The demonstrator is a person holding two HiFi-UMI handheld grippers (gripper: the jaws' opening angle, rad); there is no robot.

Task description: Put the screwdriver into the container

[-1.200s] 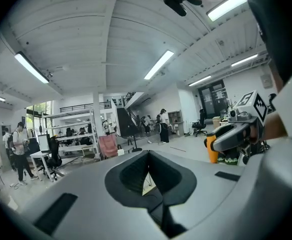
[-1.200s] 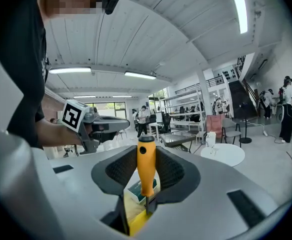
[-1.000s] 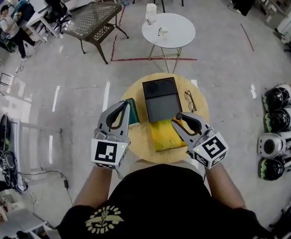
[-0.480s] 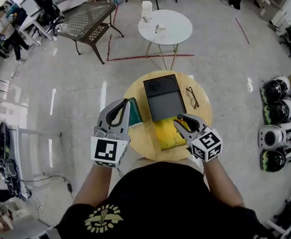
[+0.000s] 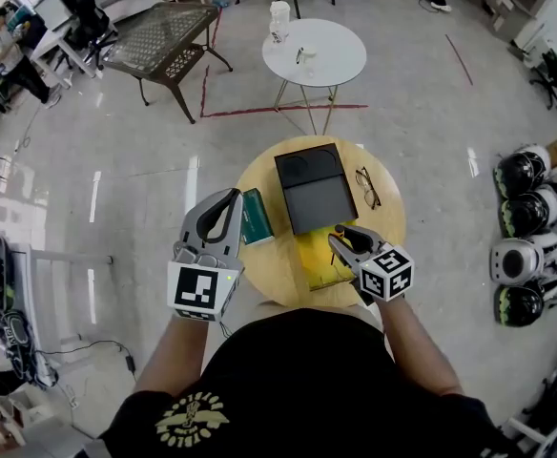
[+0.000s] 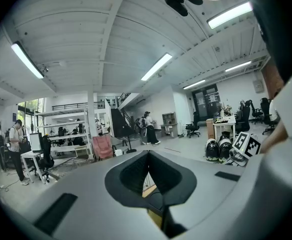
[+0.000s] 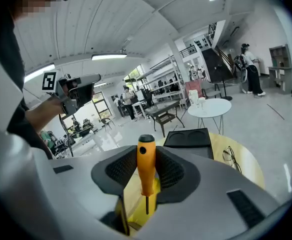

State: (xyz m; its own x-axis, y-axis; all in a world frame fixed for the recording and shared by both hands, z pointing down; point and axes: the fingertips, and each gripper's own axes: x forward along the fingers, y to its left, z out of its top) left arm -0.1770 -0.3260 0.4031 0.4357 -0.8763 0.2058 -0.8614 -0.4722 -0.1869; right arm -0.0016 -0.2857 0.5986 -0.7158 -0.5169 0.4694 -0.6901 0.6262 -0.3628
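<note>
Your R gripper (image 5: 343, 244) has its jaws clamped on the screwdriver (image 7: 146, 166). They grip the orange handle approx. mid-length, one pad on each side. The black end cap sticks out past the jaw tips and the thin metal shaft points back toward the gripper body. That gripper sits over the near-right part of the round wooden bench (image 5: 269, 265), directly above the yellow container (image 5: 319, 260), w/ yellow showing beneath the shaft in the right gripper view. The screwdriver is held above the container, not lying in it.

Your L gripper (image 5: 231, 200) hangs at the bench's left edge. Its jaws are closed tip to tip w/ nothing between them.

Also on the bench:
- A black box (image 5: 312, 187) touches the far end of the yellow container.
- A small green box (image 5: 256, 216) lies just left of the black box, near the L gripper's tips.
- Glasses (image 5: 367, 187) lie just right of the black box.
</note>
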